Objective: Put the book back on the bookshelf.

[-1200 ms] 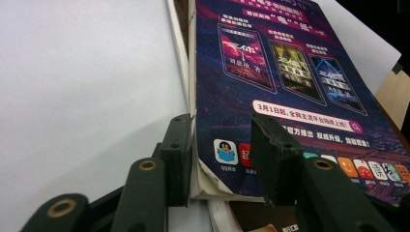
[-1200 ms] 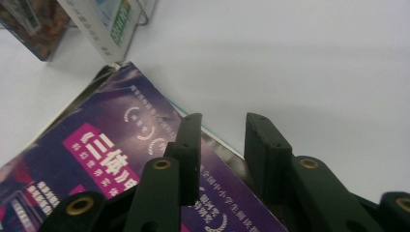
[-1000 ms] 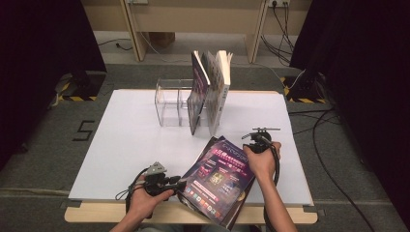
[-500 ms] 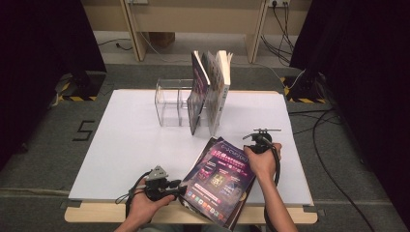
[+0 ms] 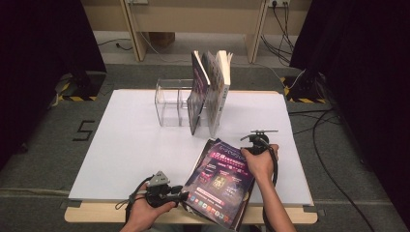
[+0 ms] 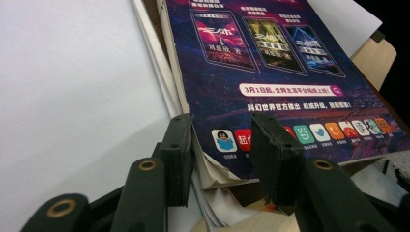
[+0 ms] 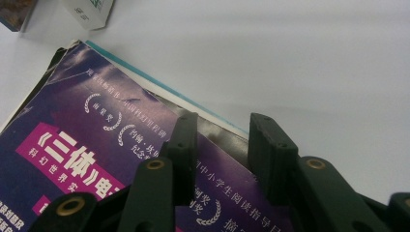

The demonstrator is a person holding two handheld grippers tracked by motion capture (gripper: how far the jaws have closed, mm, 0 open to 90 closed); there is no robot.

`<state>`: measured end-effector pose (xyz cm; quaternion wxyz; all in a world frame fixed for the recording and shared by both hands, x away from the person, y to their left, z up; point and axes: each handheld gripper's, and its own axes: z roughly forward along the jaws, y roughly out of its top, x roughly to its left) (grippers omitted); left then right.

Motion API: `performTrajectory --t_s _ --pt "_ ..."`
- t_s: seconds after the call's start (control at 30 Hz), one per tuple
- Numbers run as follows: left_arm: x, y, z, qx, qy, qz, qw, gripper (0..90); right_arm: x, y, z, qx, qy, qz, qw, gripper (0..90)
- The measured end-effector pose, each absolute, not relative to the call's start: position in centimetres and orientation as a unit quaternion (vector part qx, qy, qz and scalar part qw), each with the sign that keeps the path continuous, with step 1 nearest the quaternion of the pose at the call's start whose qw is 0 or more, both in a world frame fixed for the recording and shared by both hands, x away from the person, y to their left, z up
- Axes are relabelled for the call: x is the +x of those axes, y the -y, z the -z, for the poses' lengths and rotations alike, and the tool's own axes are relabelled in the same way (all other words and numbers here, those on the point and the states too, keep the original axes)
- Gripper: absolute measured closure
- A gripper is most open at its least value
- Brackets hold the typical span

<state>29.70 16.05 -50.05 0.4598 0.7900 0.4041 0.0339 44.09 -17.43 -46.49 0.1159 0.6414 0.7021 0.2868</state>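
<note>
A stack of magazines (image 5: pixel 220 181) with a purple cover lies flat at the table's front, its near end over the table edge. My left gripper (image 5: pixel 185 195) is at the stack's near left corner. In the left gripper view that corner (image 6: pixel 217 169) pokes between the open jaws of the left gripper (image 6: pixel 220 150). My right gripper (image 5: pixel 251 141) is at the stack's far right edge. In the right gripper view its jaws (image 7: pixel 222 140) have just been opening and stand over the cover's edge (image 7: pixel 212 130) without pressing it.
A clear acrylic holder (image 5: pixel 171 104) stands at the back of the white sheet (image 5: pixel 130 140), with several books (image 5: pixel 208 92) upright and leaning beside it. A book's foot (image 7: pixel 89 12) is at the top left of the right gripper view. The wooden table edge (image 5: pixel 96 215) runs along the front.
</note>
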Motion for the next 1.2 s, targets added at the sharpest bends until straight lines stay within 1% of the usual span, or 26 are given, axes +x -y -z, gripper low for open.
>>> performTrajectory --t_s 0.33,0.57,0.63,0.67,0.73,0.9,0.97,1.07,1.2 --pt "29.0 -15.8 50.0 0.793 -0.4 -0.028 0.459 59.4 44.1 17.3 46.7 0.645 -0.699 -0.293 0.102 63.4" --pt "28.5 -15.7 50.0 0.798 -0.396 -0.023 0.454 58.8 43.9 16.8 46.7 0.638 -0.704 -0.294 0.109 63.3" --pt "28.3 -15.7 49.9 0.8 -0.393 -0.023 0.453 58.9 43.8 16.7 46.8 0.634 -0.706 -0.296 0.108 63.3" --pt "28.1 -15.7 49.9 0.801 -0.393 -0.023 0.452 58.9 43.7 16.3 46.7 0.644 -0.699 -0.294 0.1 63.3" --pt "27.9 -15.8 49.9 0.802 -0.393 -0.022 0.449 58.7 43.7 16.2 46.8 0.628 -0.711 -0.297 0.108 63.0" --pt "28.3 -15.9 49.7 0.801 -0.395 -0.013 0.449 59.1 43.7 16.3 46.6 0.619 -0.718 -0.299 0.103 58.9" --pt "28.6 -16.0 49.7 0.797 -0.398 -0.014 0.454 59.0 43.5 16.9 46.2 0.621 -0.714 -0.3 0.12 58.6" --pt "29.1 -16.0 49.6 0.789 -0.405 -0.014 0.461 59.5 43.2 17.9 45.9 0.622 -0.709 -0.304 0.133 58.6" --pt "29.7 -16.0 49.8 0.782 -0.417 -0.015 0.464 60.0 42.7 19.1 45.6 0.631 -0.699 -0.307 0.136 60.0"
